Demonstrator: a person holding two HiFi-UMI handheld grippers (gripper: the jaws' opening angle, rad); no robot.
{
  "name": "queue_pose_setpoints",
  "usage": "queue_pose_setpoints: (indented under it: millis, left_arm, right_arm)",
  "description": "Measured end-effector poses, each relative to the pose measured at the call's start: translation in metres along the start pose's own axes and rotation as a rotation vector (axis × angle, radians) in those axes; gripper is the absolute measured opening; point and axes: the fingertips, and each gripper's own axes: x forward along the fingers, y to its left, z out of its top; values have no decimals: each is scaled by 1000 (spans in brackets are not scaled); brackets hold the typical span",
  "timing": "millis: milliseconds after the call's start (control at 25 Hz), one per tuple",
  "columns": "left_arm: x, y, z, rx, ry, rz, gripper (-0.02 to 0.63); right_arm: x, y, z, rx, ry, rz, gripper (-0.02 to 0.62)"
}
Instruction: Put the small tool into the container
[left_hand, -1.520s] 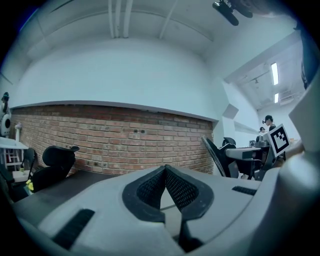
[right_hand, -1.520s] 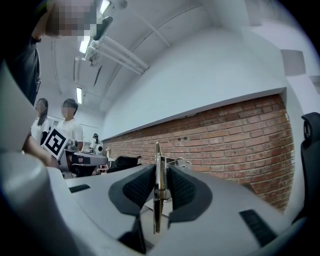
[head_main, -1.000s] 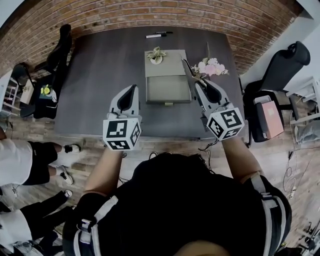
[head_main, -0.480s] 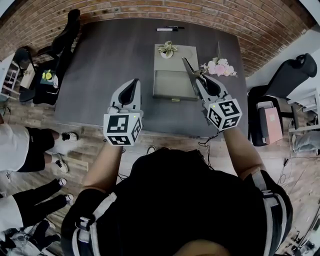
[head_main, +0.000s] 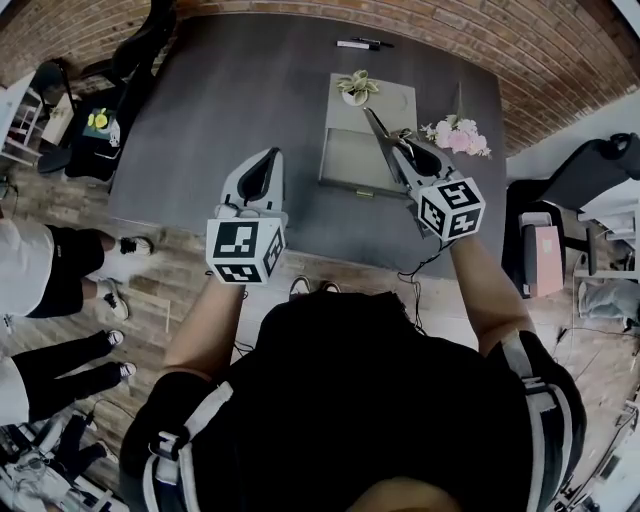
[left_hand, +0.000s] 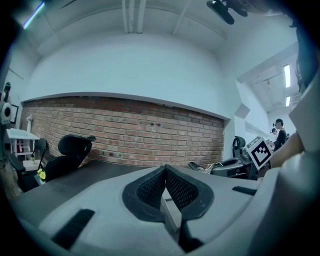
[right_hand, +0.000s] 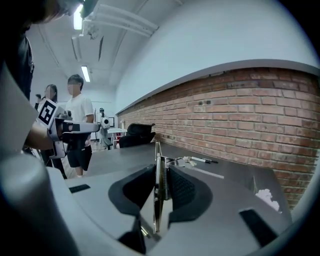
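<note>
Clamping pliers, right tool (edge-on up close)

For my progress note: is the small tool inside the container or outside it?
Outside: the right gripper is shut on the small tool, holding it near the container.

Pink flowers; potted plant; pens; black office chair

Left gripper fingers together, right gripper fingers clamping small tool, both arms outstretched
</note>
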Motion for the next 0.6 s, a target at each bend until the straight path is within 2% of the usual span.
queue_pose_setpoints:
  millis: [600]
  left_arm:
    - [13,32,-39,-78,62,35,8]
  right_arm:
    - [64,4,-38,-7,168,97,81]
